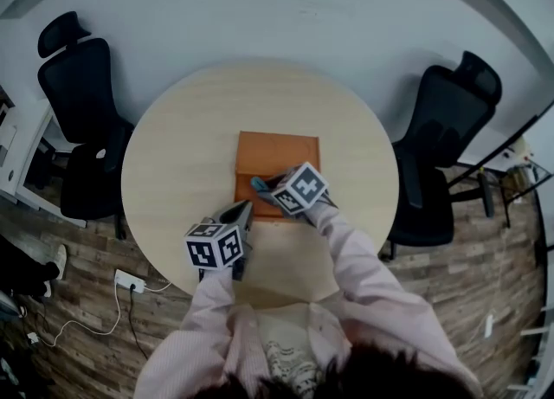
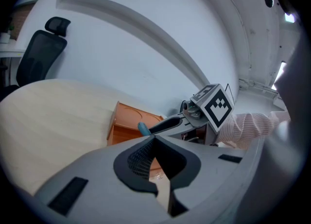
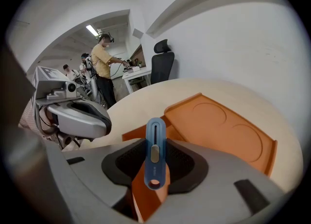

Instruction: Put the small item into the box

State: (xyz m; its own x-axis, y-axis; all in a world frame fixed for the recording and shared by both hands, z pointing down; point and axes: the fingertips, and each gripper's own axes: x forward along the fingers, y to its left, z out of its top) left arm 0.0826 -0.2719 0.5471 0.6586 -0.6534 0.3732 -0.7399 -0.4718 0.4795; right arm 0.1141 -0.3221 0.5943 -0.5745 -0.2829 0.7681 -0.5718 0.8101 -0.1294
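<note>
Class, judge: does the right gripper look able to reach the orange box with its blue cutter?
Probably yes: the right gripper, shut on the blue cutter, hangs just over the orange box, whose lid seems open; the left gripper sits aside.

The bench [image 1: 173, 155] showed pale wood grain, smooth and matt, and the box [image 1: 277, 151] looked like matt orange card or plastic, hard to call. The small item [image 3: 154, 138] was smooth blue plastic, slightly glossy, in the right tongs [image 3: 155, 169] of matt grey plastic with rough dark pads [image 3: 124, 162].
</note>
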